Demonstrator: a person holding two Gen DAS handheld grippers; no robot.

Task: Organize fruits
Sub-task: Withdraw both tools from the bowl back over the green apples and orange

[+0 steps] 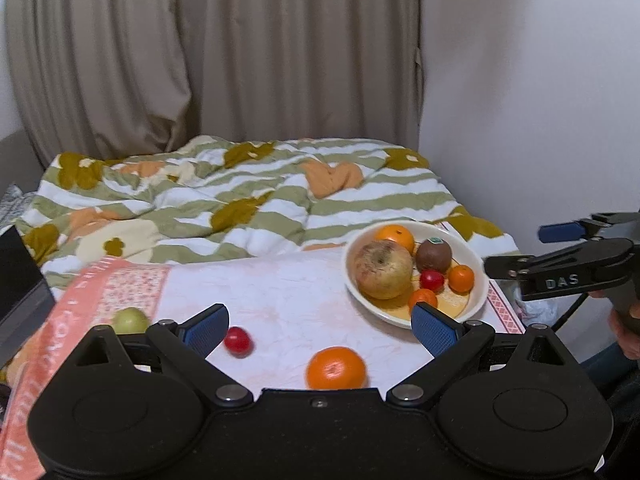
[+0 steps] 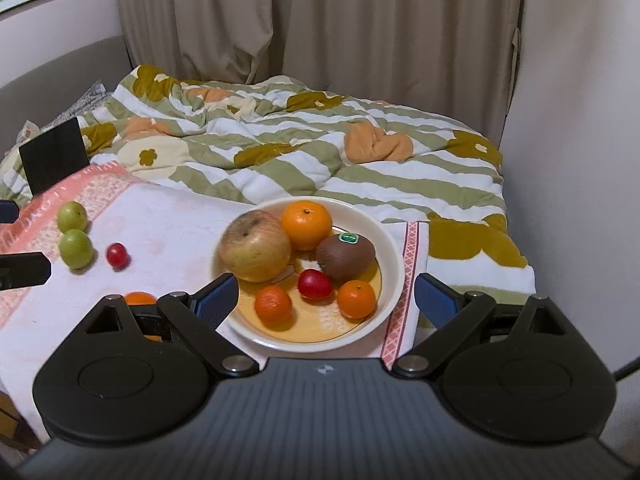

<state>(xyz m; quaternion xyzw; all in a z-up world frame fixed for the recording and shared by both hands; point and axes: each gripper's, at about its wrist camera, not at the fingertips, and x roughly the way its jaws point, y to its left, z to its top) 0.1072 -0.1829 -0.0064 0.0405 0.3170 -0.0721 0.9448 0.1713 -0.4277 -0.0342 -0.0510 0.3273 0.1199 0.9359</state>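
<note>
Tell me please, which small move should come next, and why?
Probably lower the open left gripper onto the orange just below it. That orange, a red fruit and two green fruits lie outside the bowl; both grippers are empty.

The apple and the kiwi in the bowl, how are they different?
The apple is bigger than the kiwi. The apple is yellowish with reddish-brown patches; the kiwi is plain brown. The kiwi has a small green sticker on top, and the apple shows none. The apple sits at the left of the bowl, the kiwi at the right. Both lie in the same bowl among small oranges.
</note>
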